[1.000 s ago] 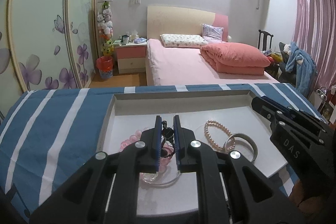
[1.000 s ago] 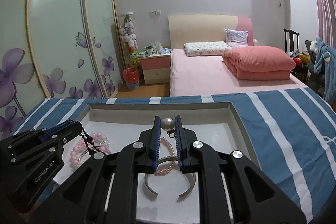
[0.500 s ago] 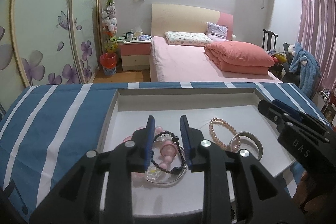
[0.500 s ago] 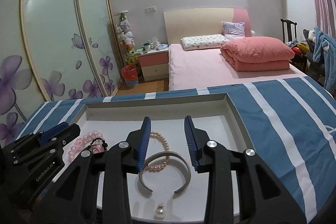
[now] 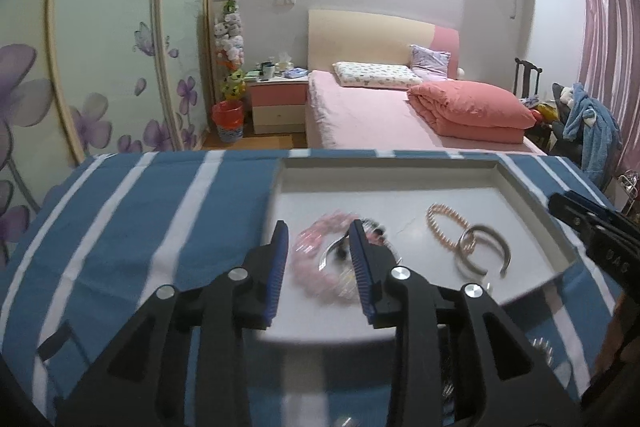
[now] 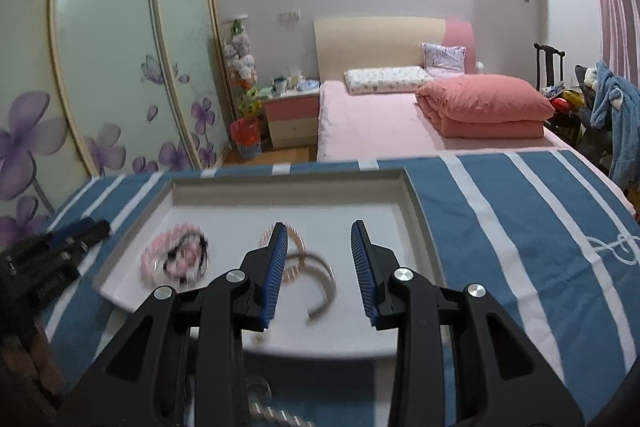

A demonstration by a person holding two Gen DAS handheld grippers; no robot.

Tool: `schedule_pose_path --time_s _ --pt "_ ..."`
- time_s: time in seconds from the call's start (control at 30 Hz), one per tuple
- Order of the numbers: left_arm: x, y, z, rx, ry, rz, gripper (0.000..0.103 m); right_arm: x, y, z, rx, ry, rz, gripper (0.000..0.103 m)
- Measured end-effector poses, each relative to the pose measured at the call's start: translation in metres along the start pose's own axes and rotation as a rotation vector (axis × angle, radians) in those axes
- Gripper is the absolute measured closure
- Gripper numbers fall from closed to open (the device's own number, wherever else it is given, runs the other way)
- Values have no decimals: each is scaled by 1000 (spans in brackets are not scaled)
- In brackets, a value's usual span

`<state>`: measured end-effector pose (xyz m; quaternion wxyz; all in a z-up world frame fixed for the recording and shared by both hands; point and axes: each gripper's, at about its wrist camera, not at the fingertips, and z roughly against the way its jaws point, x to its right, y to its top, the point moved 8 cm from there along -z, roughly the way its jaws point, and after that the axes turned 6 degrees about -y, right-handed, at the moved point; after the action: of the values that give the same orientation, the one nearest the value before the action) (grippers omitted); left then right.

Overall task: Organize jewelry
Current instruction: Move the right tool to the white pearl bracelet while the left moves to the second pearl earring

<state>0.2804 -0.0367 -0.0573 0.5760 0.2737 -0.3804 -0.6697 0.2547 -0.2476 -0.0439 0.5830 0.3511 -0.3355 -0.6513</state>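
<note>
A white tray sits on a blue striped cloth. In it lie a pink bead bracelet with a black bead bracelet over it, a pearl bracelet and a silver cuff bangle. My left gripper is open and empty above the tray's near left part. My right gripper is open and empty above the tray's near right part. The tray, pink bracelet, pearl bracelet and bangle also show in the right wrist view.
The blue and white striped cloth covers the table around the tray. Beyond the table stand a pink bed, a nightstand and wardrobe doors. The right gripper shows at the left view's right edge.
Both grippers opened and let go: the left dropped the black bead bracelet onto the pink one, the right dropped a pearl earring in the tray. Both then pulled back.
</note>
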Motion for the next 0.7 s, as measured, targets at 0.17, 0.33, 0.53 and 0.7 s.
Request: schedule_pose_path --time_s 0.17,0.33,0.53,0.7 --pt "-22 -28 28 -35 16 16 64 11 -31 10 -110 27 23 69" --pt "-33 -57 46 -86 -4 23 57 17 -67 16 -221 53 31 69" --pt "-16 -80 57 -129 -59 -28 49 6 -91 25 -280 87 64 69" --pt "0 -93 55 -160 -84 -82 44 -3 -101 27 -293 91 114 69"
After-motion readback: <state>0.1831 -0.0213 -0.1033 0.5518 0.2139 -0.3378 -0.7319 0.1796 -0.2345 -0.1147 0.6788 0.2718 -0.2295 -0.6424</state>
